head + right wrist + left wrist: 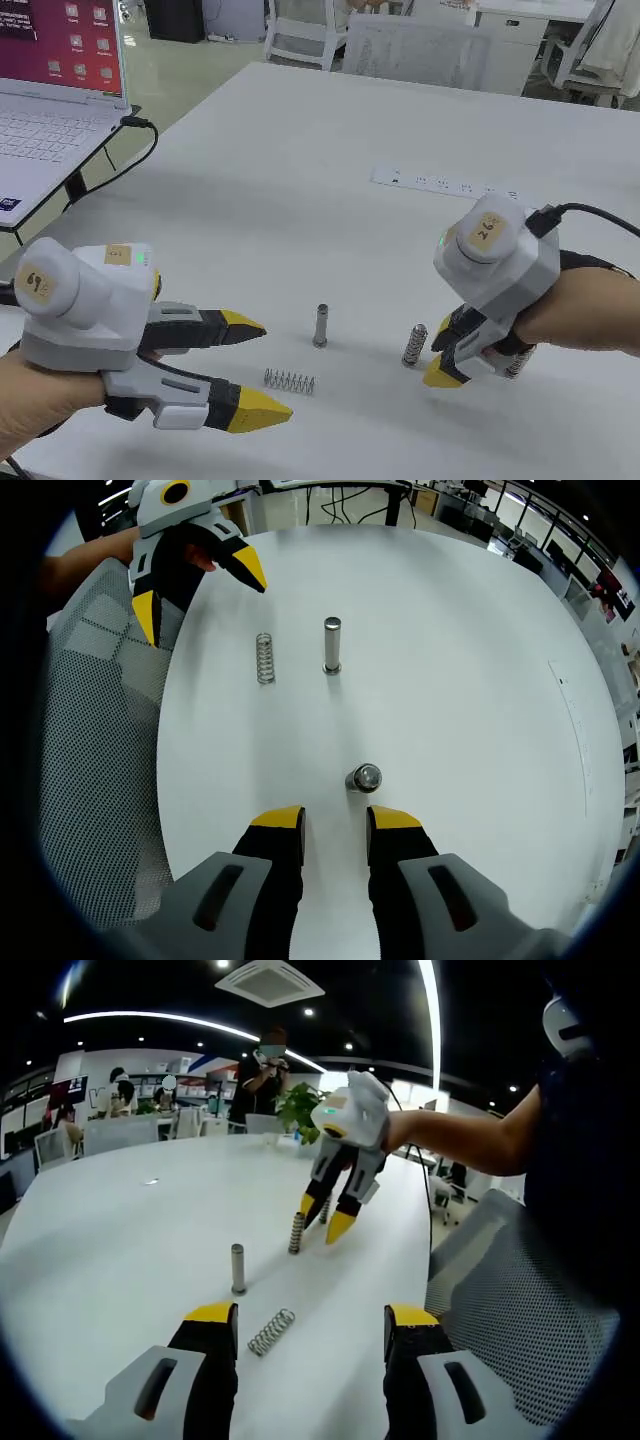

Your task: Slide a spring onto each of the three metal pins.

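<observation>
A bare metal pin (320, 325) (238, 1268) (331, 645) stands upright on the white table (300, 180). A loose spring (289, 381) (271, 1331) (265, 658) lies flat in front of it, just ahead of my left gripper (258, 365) (310, 1315), which is open and empty. To the right, a second pin (414, 345) (296, 1233) (363, 778) wears a spring. My right gripper (443, 350) (336, 818) hovers beside it, open with a narrow gap and holding nothing. Another sprung pin (518, 362) is partly hidden behind that gripper.
An open laptop (50, 90) with a black cable (140, 150) sits at the far left. A white power strip (445, 185) lies further back on the table. A mesh chair (520, 1290) stands at the table's near edge. People stand in the background.
</observation>
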`<act>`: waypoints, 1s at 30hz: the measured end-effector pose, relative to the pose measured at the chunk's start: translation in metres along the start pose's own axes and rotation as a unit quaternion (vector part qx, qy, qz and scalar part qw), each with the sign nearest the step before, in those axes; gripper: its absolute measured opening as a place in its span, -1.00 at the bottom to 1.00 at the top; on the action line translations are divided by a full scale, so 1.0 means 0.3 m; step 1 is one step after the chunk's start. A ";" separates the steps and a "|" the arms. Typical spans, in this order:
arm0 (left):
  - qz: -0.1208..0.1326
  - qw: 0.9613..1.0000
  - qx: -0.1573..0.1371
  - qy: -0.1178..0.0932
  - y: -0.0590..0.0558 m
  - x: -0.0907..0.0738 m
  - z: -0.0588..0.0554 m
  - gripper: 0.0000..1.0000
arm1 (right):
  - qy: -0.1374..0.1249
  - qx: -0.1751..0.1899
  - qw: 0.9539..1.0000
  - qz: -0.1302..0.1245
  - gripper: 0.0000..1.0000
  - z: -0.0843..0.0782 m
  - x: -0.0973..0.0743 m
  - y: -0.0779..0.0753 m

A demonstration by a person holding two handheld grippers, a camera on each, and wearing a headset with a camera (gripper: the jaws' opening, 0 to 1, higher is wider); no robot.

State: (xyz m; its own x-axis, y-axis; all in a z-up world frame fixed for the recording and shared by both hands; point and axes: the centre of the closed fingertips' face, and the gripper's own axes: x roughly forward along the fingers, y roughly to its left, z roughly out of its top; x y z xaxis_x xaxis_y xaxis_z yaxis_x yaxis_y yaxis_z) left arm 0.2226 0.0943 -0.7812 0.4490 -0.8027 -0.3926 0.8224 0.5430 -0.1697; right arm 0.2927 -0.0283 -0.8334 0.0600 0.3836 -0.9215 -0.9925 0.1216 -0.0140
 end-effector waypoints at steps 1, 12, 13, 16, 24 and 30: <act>0.000 1.000 0.000 0.000 0.000 0.000 0.000 0.07 | -0.001 0.000 1.000 0.000 -0.54 0.001 -0.002 0.005; 0.001 1.000 0.002 0.000 -0.009 -0.004 -0.001 0.06 | -0.004 -0.004 1.000 0.007 -0.56 0.007 -0.008 0.052; 0.001 1.000 0.002 0.000 -0.009 -0.004 -0.001 0.06 | -0.005 -0.004 1.000 0.007 -0.56 0.007 -0.007 0.054; 0.001 1.000 0.003 -0.001 -0.008 -0.005 0.000 0.06 | -0.006 -0.005 1.000 0.009 -0.57 0.011 -0.005 0.066; 0.001 1.000 0.004 -0.001 -0.006 -0.006 -0.002 0.06 | -0.009 -0.016 1.000 0.016 -0.57 0.039 0.005 0.103; 0.003 1.000 0.004 -0.001 -0.003 -0.010 -0.003 0.05 | -0.017 -0.031 0.999 0.026 -0.57 0.087 0.018 0.141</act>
State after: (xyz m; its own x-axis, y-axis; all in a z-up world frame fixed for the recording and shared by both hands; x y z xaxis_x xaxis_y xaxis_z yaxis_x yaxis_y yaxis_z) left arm 0.2202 0.0965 -0.7805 0.4542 -0.8000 -0.3920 0.8228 0.5454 -0.1598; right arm 0.2538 0.0029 -0.8287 0.0109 0.4186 -0.9081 -0.9990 0.0449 0.0088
